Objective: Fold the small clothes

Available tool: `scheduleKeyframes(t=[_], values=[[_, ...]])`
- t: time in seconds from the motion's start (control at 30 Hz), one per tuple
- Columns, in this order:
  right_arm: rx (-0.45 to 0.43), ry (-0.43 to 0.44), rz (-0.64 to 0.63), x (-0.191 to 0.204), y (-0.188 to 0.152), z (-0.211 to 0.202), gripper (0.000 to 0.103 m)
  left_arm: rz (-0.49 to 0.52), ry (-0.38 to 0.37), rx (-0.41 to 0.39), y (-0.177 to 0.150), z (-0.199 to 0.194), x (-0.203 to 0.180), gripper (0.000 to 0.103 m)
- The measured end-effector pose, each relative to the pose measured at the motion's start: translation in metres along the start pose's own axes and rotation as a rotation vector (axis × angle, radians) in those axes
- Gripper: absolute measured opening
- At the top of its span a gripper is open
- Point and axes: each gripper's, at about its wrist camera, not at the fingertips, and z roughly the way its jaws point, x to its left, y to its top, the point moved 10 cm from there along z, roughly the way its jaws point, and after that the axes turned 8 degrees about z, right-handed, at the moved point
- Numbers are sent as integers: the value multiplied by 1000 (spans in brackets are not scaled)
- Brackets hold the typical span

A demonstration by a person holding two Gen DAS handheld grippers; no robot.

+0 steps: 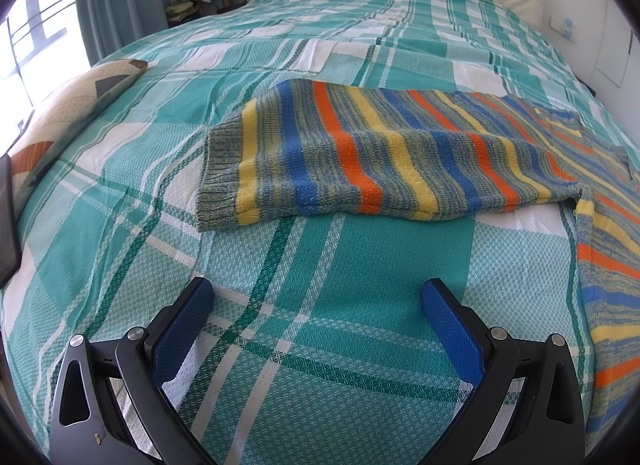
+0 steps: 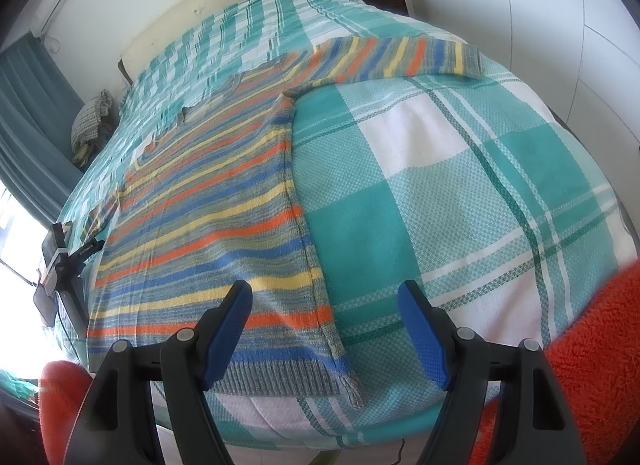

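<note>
While both tools hang idle: nothing is gripped
Left gripper [image 1: 316,301]: jaws apart over bare plaid bedspread [image 1: 360,249], near the sleeve [image 1: 360,153]
Right gripper [image 2: 326,305]: jaws apart, straddling the sweater's side seam without pinching it
Sweater [image 2: 208,225]: spread flat on the bed, both sleeves stretched outward
Progress: I judge folding not yet begun — no crease made; sleeves and body all remain
Hard to see: collar foreshortened, far hem corner cut off, person hidden except fuzzy orange sleeve [image 2: 592,345]

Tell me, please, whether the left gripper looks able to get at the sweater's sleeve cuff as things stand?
Probably yes. The left gripper is open and empty, and only bare bedspread lies between it and the cuff, which lies flat with nothing on it.
</note>
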Motion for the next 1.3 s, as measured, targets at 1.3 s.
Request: scheduleKeyframes(t=[1.3], values=[[11,18,-7,4,0,3,75,0,1,1,0,0,0,103]])
